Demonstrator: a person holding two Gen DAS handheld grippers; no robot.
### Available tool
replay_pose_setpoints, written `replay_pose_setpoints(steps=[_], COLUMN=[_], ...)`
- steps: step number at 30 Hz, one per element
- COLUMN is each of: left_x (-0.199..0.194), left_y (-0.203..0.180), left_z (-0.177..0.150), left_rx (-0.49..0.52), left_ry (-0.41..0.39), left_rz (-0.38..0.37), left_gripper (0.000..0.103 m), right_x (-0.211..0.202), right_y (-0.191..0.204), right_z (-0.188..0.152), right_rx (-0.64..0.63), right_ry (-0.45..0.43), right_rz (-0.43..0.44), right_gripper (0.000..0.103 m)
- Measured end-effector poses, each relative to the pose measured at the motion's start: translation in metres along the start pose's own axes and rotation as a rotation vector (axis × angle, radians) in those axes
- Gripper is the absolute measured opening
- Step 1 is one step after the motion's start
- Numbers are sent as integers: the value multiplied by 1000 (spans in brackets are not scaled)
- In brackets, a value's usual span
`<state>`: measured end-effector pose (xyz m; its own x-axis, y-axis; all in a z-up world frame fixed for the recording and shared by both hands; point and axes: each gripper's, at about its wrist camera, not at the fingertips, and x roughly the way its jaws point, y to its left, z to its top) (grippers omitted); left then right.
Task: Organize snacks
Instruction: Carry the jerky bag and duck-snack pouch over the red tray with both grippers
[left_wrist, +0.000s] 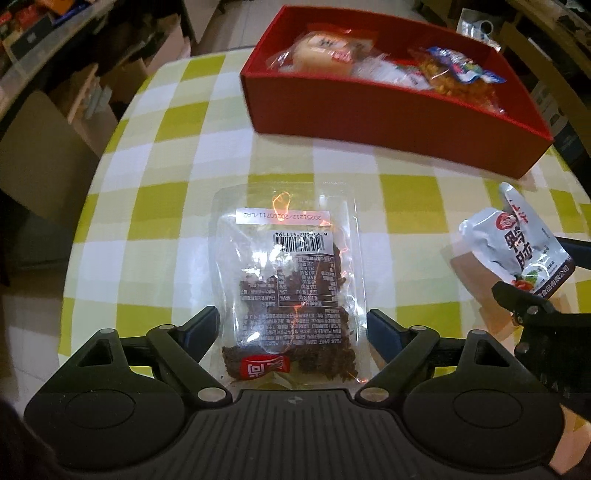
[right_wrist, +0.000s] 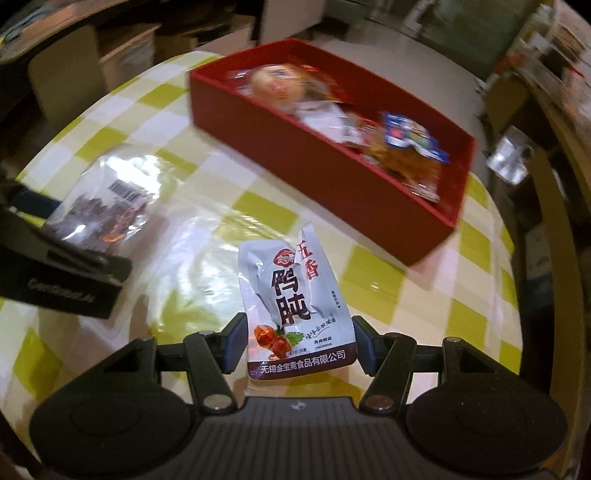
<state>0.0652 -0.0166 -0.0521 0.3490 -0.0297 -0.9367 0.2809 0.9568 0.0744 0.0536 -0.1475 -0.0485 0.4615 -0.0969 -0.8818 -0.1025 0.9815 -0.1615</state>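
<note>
Left gripper (left_wrist: 291, 328): low centre of the left wrist view; jaws closed on the edges of the clear packet, blue pads touching both sides.
Clear packet (left_wrist: 288, 280): transparent wrapper of dark dried meat, barcode label toward the far end, small red tag at the near end; centre of the left wrist view, between the fingers; seen again blurred at mid left of the right wrist view.
Right gripper (right_wrist: 299, 343): low centre of the right wrist view; jaws clamped on the lower part of the silver pouch, a pad at each edge.
Silver pouch (right_wrist: 295, 302): crumpled foil sachet with large dark characters and red ones, food picture near the bottom; centre of the right wrist view, raised off the cloth with its shadow below; also at the right edge of the left wrist view, gripped by black fingers.
Red box (left_wrist: 388, 110): open rectangular tray, upper right of the left wrist view, upper centre to right in the right wrist view; standing on the cloth, well apart from both held packs.
Box contents: round bun in clear wrap at the left end, white pack in the middle, orange snack bag (left_wrist: 458, 77) with blue top at the right end.
Tablecloth (left_wrist: 166, 177): yellow-green and white checks under a glossy cover.
Surroundings: cardboard boxes and shelves, blurred, upper left.
</note>
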Motion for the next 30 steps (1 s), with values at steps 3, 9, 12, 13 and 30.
replay_pose_setpoints(steps=[3, 9, 12, 13, 30], left_x=[-8, -25, -31, -33, -43], left_y=[-9, -31, -38, -38, -49], left_z=[5, 17, 24, 26, 64], left_rx=[8, 11, 5, 0, -47], left_ry=[-30, -97, -124, -132, -218], left_rz=[1, 14, 21, 20, 67], left_gripper=[89, 89, 89, 89, 89], right_x=[-8, -19, -21, -21, -21], right_y=[-13, -36, -46, -48, -72], right_z=[-2, 5, 9, 10, 41], right_rx=[53, 149, 179, 187, 247], right_ry=[-20, -70, -87, -90, -165], right_rz=[-4, -21, -33, -34, -65], right_gripper=[65, 65, 65, 65, 65])
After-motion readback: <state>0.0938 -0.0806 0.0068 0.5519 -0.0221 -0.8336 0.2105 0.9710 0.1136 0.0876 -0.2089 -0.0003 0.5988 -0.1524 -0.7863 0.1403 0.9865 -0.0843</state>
